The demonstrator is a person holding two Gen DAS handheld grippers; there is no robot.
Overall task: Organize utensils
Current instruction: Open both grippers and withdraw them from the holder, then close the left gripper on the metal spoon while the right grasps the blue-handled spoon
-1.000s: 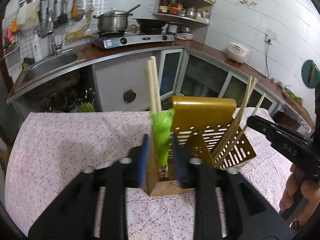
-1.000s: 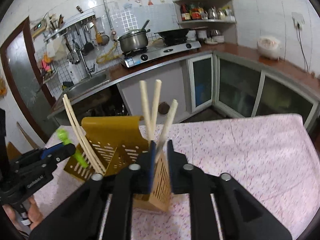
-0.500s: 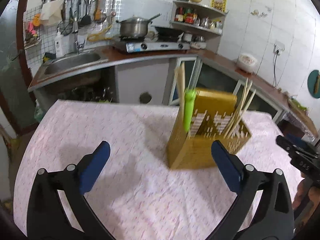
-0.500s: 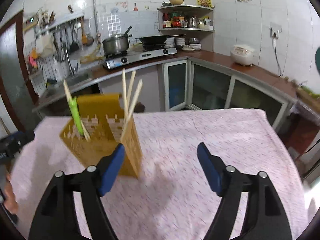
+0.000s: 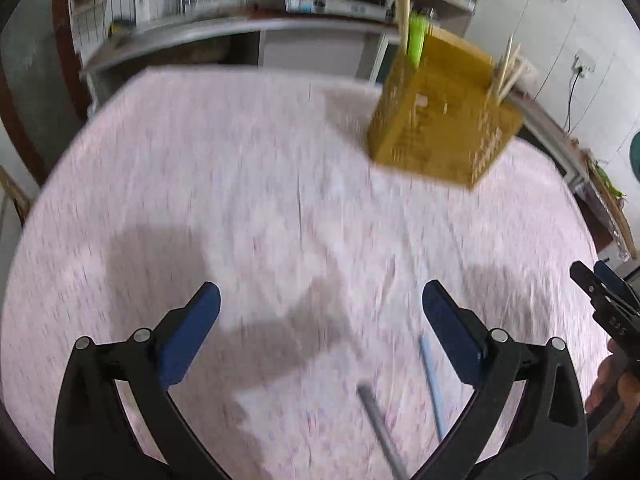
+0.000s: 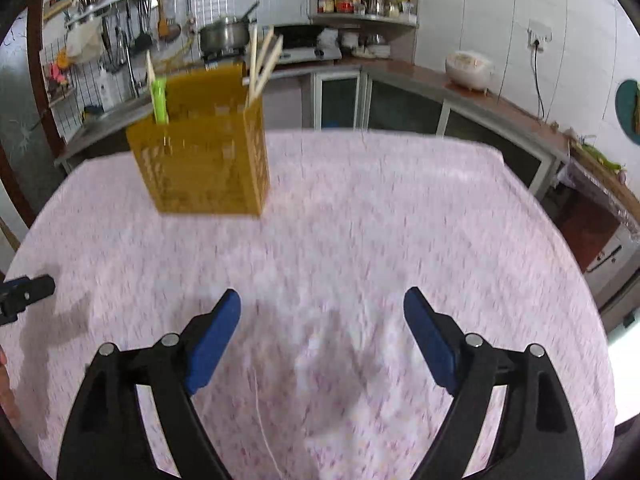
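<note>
A yellow perforated utensil holder [image 5: 444,124] stands on the pink floral tablecloth [image 5: 240,184], far ahead of both grippers; it also shows in the right wrist view [image 6: 208,152]. It holds a green utensil [image 6: 160,98] and several pale chopsticks [image 6: 262,60]. My left gripper [image 5: 320,300] is open and empty, low over the cloth. Two loose utensils lie near it: a grey handle [image 5: 380,424] and a light blue one [image 5: 432,384]. My right gripper [image 6: 322,304] is open and empty; it shows at the right edge of the left wrist view [image 5: 600,296].
The table edges drop off on the far side and right [image 6: 540,208]. Beyond is a kitchen counter [image 6: 480,92] with a rice cooker [image 6: 470,70], a stove with a pot [image 6: 224,36] and a sink area with hanging tools.
Both grippers opened, letting go of the green utensil and the chopsticks in the holder, and pulled back toward the near side of the table. Two loose utensils came into view.
</note>
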